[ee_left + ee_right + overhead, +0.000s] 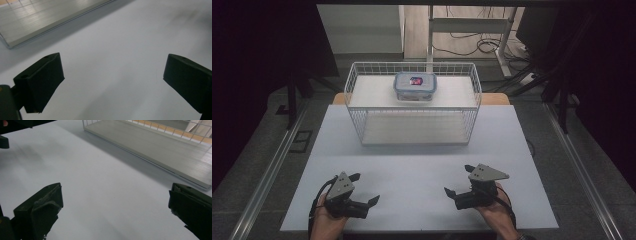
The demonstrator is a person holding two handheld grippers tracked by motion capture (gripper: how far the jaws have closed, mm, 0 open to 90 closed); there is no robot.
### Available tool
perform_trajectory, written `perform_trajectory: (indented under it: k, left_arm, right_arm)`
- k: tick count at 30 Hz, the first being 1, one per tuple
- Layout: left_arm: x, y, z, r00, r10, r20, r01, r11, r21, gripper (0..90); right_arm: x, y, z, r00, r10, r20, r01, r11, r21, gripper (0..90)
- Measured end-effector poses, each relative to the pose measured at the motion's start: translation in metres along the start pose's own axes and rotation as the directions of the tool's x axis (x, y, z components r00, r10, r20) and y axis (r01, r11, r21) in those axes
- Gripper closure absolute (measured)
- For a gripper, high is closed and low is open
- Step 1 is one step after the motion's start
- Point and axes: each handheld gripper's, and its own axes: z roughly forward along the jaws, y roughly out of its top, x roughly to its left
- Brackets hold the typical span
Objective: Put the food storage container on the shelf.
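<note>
Two grippers, both w/ jaws apart, empty: left gripper point(364, 189), right gripper point(460, 180). We see the clear blue-rimmed lidded plastic box point(415, 85) straight ahead atop the white wire basket point(362, 125), long axis crosswise, right slightly nearer.

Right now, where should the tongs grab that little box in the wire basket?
Probably from above, across the short sides of the lidded box. It sits flat inside the wire basket, whose walls block any sideways approach, and the top is open. Both tongs rest open near the table's front edge.
</note>
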Motion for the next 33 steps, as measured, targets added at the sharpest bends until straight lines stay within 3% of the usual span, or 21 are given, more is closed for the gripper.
perform_trajectory:
  k: [11, 19, 27, 33]
  left_arm:
    - [0.003, -0.010, -0.014, 0.9993, -0.012, -0.036, 0.013, 0.9997, 0.019, 2.5]
    - [0.013, -0.021, -0.026, 0.9966, -0.051, -0.065, 0.053, 0.9981, 0.031, 2.7]
    - [0.020, -0.034, -0.038, 0.9923, -0.093, -0.082, 0.096, 0.9949, 0.033, 2.6]
    - [0.023, -0.043, -0.041, 0.9909, -0.099, -0.091, 0.105, 0.9931, 0.053, 1.5]
  right_arm:
    - [-0.008, -0.010, -0.013, 0.9988, 0.009, 0.047, -0.010, 1.000, 0.014, 0.0]
    - [-0.014, -0.020, -0.023, 0.9966, 0.025, 0.078, -0.028, 0.999, 0.034, 0.0]
    - [-0.021, -0.031, -0.032, 0.9928, 0.052, 0.108, -0.057, 0.997, 0.049, 0.0]
    - [-0.026, -0.041, -0.036, 0.9890, 0.083, 0.122, -0.093, 0.992, 0.084, 0.0]
